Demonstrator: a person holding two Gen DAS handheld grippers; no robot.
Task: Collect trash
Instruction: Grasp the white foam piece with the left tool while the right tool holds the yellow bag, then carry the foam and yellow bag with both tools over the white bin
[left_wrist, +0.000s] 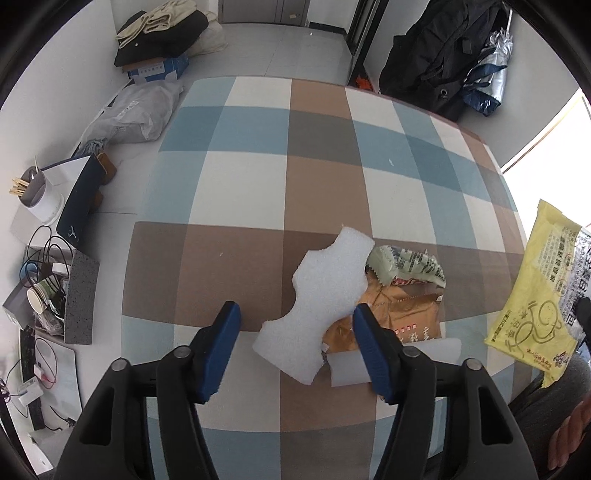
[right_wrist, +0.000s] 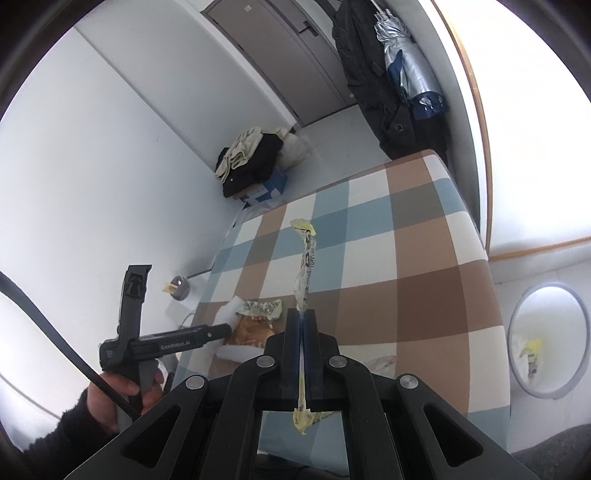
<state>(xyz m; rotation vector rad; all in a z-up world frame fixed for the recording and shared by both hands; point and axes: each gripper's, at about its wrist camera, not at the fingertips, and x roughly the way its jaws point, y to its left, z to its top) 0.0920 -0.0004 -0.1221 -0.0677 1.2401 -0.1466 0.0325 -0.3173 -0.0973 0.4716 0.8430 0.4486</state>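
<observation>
the half-open left gripper (left_wrist: 295, 347) straddles a white foam piece (left_wrist: 317, 295), while the right gripper (right_wrist: 302, 321) pinches a yellow printed plastic wrapper (right_wrist: 306, 266) pointing to 12 o'clock.

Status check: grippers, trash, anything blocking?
Left gripper open around foam piece. Right gripper shut on yellow wrapper. Other wrappers touch foam.

"GenRobot.AI" on the left gripper (right_wrist: 221, 329) body; wrapper print unreadable.
</observation>
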